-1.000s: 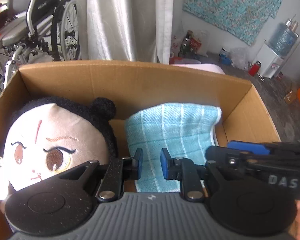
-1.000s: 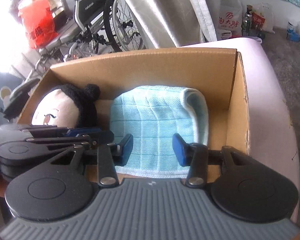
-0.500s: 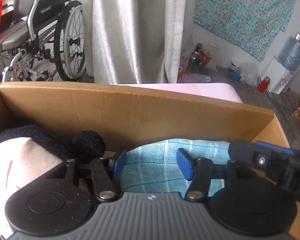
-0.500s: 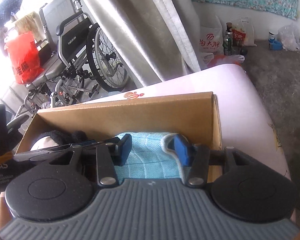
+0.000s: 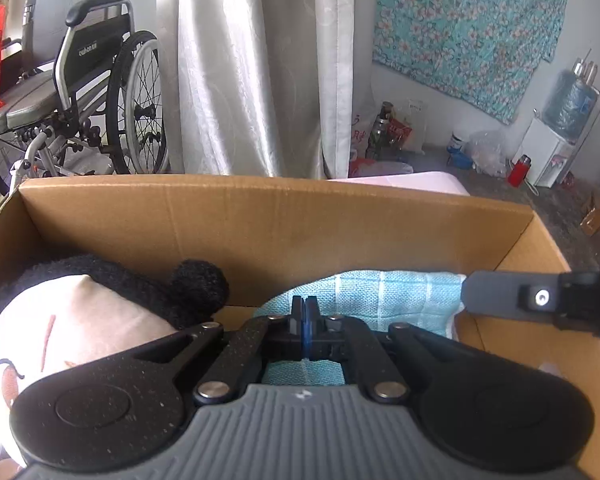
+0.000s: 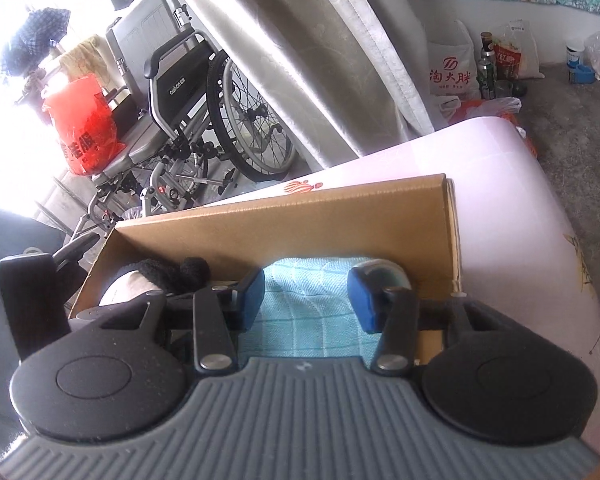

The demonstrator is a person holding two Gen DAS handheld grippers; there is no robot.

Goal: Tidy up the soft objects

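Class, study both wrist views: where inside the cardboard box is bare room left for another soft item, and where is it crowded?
Bare floor shows in the cardboard box between the plush doll and the folded blue towel, and in a strip between the towel and the right wall. The left end is crowded by the doll; the towel fills the middle. Both grippers, left and right, crowd the near side.

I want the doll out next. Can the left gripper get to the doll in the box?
Probably yes. The doll lies face up in the open-topped box, just beside the left gripper, with nothing over it. The jaws are shut, so they would need to open first.
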